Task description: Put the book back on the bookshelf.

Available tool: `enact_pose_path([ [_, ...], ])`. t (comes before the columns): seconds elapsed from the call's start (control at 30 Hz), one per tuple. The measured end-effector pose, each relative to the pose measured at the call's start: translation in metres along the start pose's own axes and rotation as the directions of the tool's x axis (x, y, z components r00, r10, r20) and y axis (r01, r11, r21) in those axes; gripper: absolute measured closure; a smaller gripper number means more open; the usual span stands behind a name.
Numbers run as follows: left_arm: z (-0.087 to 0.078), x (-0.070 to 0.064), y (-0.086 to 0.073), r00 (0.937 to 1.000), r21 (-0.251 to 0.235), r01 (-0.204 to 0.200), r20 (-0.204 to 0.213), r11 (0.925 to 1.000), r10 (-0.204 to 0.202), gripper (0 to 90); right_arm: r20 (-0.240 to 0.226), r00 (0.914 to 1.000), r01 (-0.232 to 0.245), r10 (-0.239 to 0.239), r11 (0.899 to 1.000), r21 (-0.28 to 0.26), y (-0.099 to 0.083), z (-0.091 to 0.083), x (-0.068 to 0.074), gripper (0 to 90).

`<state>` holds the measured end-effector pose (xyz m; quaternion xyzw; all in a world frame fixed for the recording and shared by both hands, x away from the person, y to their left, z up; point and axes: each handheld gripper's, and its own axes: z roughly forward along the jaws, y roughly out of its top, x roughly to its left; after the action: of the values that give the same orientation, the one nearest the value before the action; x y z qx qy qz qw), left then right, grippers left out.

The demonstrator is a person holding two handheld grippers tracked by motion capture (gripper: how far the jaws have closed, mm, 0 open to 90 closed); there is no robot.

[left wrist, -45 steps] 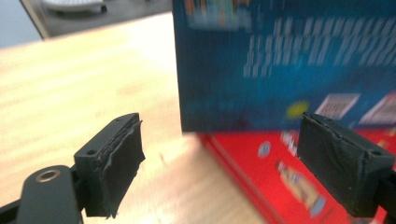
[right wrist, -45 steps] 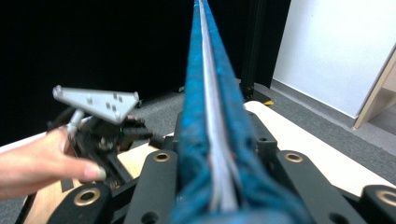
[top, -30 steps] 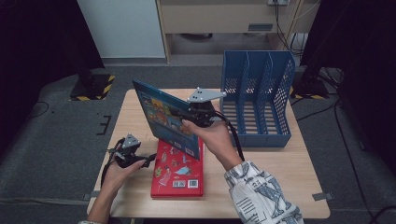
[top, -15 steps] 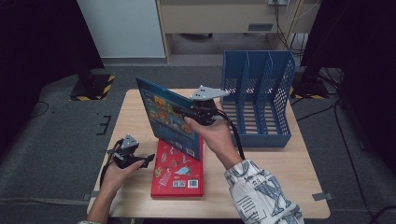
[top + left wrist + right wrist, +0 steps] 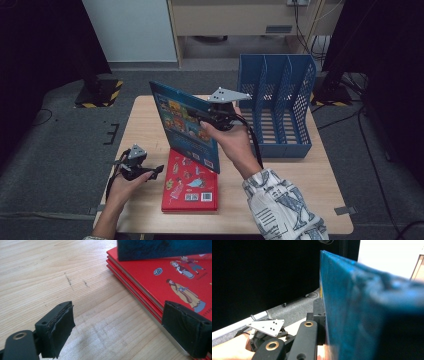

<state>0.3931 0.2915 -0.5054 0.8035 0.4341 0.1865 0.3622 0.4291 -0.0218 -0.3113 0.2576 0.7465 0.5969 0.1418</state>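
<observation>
My right gripper [image 5: 206, 119] is shut on a blue picture book [image 5: 183, 125], held upright and tilted above the table; the same book's blue cover [image 5: 362, 315] looms close in the right gripper view. A stack of red books [image 5: 190, 181] lies flat near the front edge, seen close in the left gripper view as a stack of red books [image 5: 175, 285]. My left gripper [image 5: 157, 170] rests low on the table just left of that stack, its jaws wide open with bare wood between them [image 5: 120, 332].
A blue slotted file rack [image 5: 277, 112] stands at the table's back right, its compartments open toward the front. The wooden table [image 5: 145, 125] shows bare wood at back left. Dark stands and cables surround the table on the floor.
The right gripper has tilted the blue book more upright and shifted it slightly toward the rack. The left gripper has stayed put.
</observation>
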Motion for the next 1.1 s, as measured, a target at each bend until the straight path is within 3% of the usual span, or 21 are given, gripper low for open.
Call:
enact_pose_path([
  [0.2,0.002,0.0,-0.001,0.9999,0.016,-0.008,-0.009,0.9998,0.008,8.0,0.011,0.9999,0.006,-0.006,1.0,0.001,0.005,-0.002,-0.001,81.9],
  [0.5,0.0,0.007,-0.005,0.999,0.016,0.035,-0.029,0.9993,-0.034,7.9,0.034,0.999,0.028,-0.029,0.999,0.017,0.013,-0.006,0.001,81.9],
  [0.8,0.004,0.008,-0.01,0.9978,0.046,0.027,-0.061,0.9986,-0.024,8.1,0.07,0.9973,0.026,-0.025,1.0,-0.001,0.023,-0.016,-0.003,81.8],
  [0.93,0.006,0.01,-0.012,0.9951,0.068,0.019,-0.098,0.9975,-0.012,7.9,0.089,0.9957,0.027,-0.027,1.0,-0.005,0.028,-0.021,-0.006,81.8],
  [1.1,0.004,0.017,-0.016,0.9918,0.067,0.062,-0.115,0.9958,-0.054,7.3,0.11,0.9938,0.021,-0.019,1.0,-0.016,0.033,-0.027,-0.011,81.8],
])
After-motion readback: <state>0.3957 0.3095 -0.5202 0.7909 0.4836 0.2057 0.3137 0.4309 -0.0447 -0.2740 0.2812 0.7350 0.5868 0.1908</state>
